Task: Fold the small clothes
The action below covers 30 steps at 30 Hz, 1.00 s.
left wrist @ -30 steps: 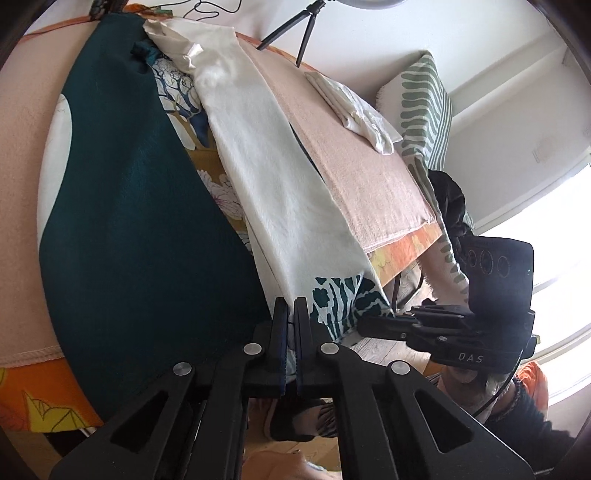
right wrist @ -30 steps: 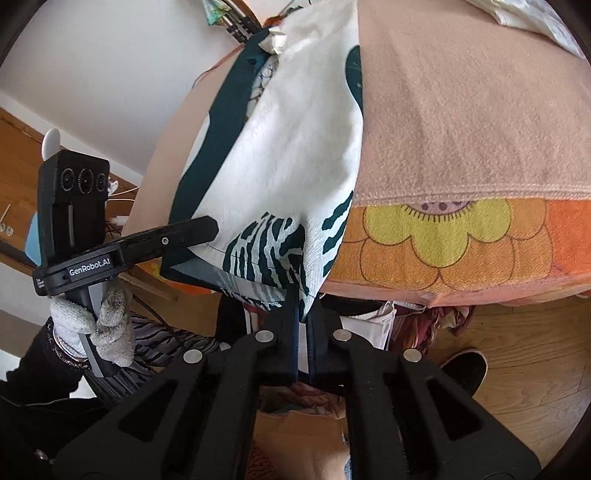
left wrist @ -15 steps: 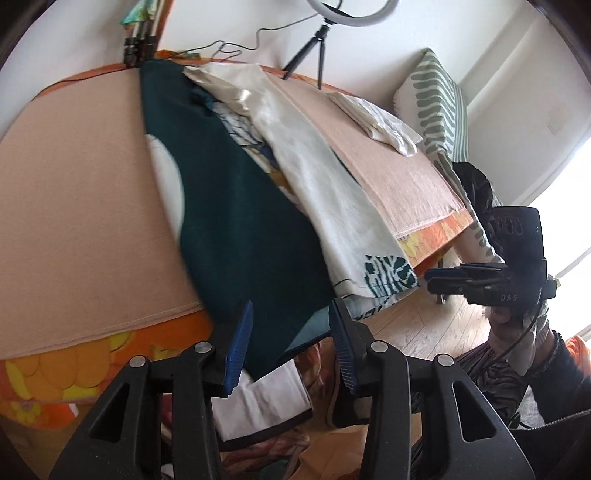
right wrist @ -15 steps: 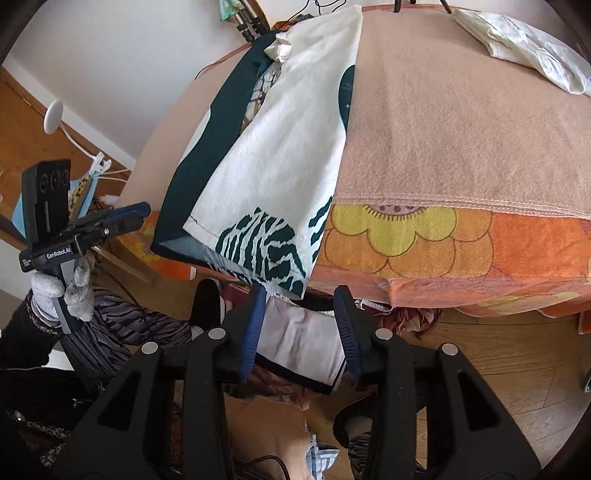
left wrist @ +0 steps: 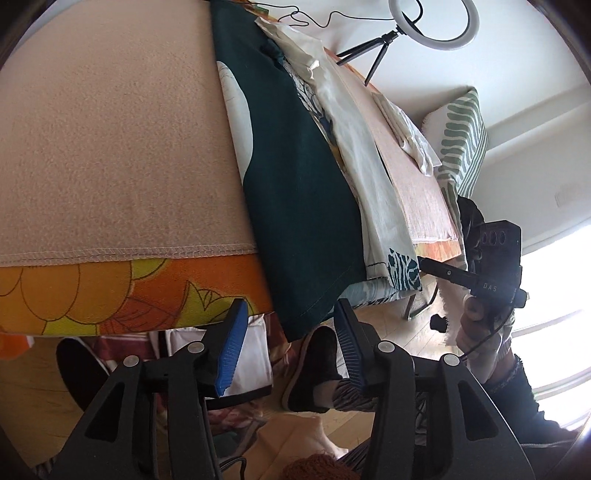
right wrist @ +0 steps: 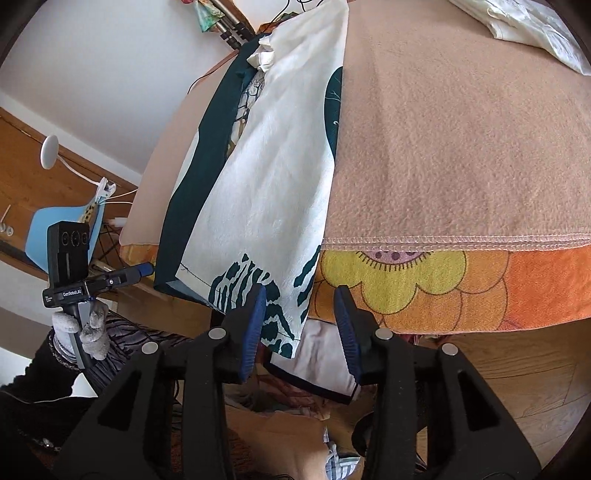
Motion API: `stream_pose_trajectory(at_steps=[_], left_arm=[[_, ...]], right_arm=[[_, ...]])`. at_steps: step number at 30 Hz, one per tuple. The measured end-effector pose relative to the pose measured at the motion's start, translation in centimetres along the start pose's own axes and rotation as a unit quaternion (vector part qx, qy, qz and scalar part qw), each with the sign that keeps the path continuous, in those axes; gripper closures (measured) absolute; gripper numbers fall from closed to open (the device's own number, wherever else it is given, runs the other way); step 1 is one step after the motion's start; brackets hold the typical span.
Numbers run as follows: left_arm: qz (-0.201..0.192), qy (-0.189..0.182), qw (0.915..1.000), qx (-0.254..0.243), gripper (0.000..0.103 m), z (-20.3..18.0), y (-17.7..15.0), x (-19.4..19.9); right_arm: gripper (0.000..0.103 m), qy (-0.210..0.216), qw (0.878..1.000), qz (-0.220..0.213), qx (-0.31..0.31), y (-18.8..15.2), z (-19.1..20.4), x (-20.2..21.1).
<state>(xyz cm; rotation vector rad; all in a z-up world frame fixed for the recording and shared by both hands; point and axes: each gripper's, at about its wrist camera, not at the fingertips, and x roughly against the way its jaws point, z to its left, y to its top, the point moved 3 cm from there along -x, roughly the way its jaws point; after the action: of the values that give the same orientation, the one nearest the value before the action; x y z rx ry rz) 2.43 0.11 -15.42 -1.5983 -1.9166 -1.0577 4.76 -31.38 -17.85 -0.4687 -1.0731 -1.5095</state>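
A dark green and white printed garment [left wrist: 299,192] lies in a long strip across the beige blanket [left wrist: 110,147], its lower hem hanging over the table's front edge. In the right wrist view its white side with green zebra print [right wrist: 269,206] faces up. My left gripper [left wrist: 288,345] is open just below the hanging green corner, not touching it. My right gripper [right wrist: 299,332] is open at the hanging printed hem, holding nothing. Each gripper shows in the other's view: the right [left wrist: 443,273] and the left [right wrist: 136,271].
An orange flowered cloth [right wrist: 424,288] hangs under the blanket at the table's front edge. A crumpled white garment [left wrist: 406,136] lies at the far right of the table [right wrist: 524,29]. A ring light on a tripod [left wrist: 432,26] stands behind. A cushion [left wrist: 461,136], shoes and bags sit around the floor.
Both grippers were shut on the garment's hem a second ago; both have opened and let it go. The hem now hangs over the table edge and the grippers have drawn back slightly.
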Motion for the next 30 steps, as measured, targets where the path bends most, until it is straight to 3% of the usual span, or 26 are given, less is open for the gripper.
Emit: stream_pose_trajectory(at_steps=[6,9,10,13,14,17,25,30], left_arm=[[0.020,-0.011,0.9997,-0.012,0.056,-1.1,0.1,-1.2],[0.018,-0.010,0.9996,-0.019,0.059,-1.5,0.2,-1.4],[0.019,-0.009,0.9995,-0.023,0.063,-1.6,0.3,-1.4],[0.024,-0.006,0.9993,-0.028,0.099,-1.5,0.3,-2.1],[0.021,-0.010,0.9994,-0.027,0.101,-1.4,0.3,-2.3],[0.007,-0.028,0.9992,-0.026,0.102,-1.5,0.7,-2.1],[-0.043,-0.060,0.9973,-0.004,0.102,-1.4,3.2,1.1],[-0.067,-0.055,0.9962,-0.013,0.103,-1.6,5.6,2.5]], right_arm=[[0.063,0.031,0.999,0.012,0.005,-0.5,0.7,-0.3],[0.071,0.037,0.999,0.016,0.005,-0.4,1.0,-0.5],[0.076,0.042,0.999,0.020,0.004,-0.3,1.0,-0.7],[0.087,0.039,0.999,0.027,0.015,-0.3,1.7,-1.4],[0.092,0.036,0.999,0.029,0.016,-0.3,1.8,-1.5],[0.097,0.042,0.999,0.022,0.006,-0.1,1.9,-1.5],[0.100,0.093,0.994,-0.040,-0.038,2.4,2.0,1.6],[0.100,0.093,0.993,-0.065,-0.034,5.1,2.7,2.6]])
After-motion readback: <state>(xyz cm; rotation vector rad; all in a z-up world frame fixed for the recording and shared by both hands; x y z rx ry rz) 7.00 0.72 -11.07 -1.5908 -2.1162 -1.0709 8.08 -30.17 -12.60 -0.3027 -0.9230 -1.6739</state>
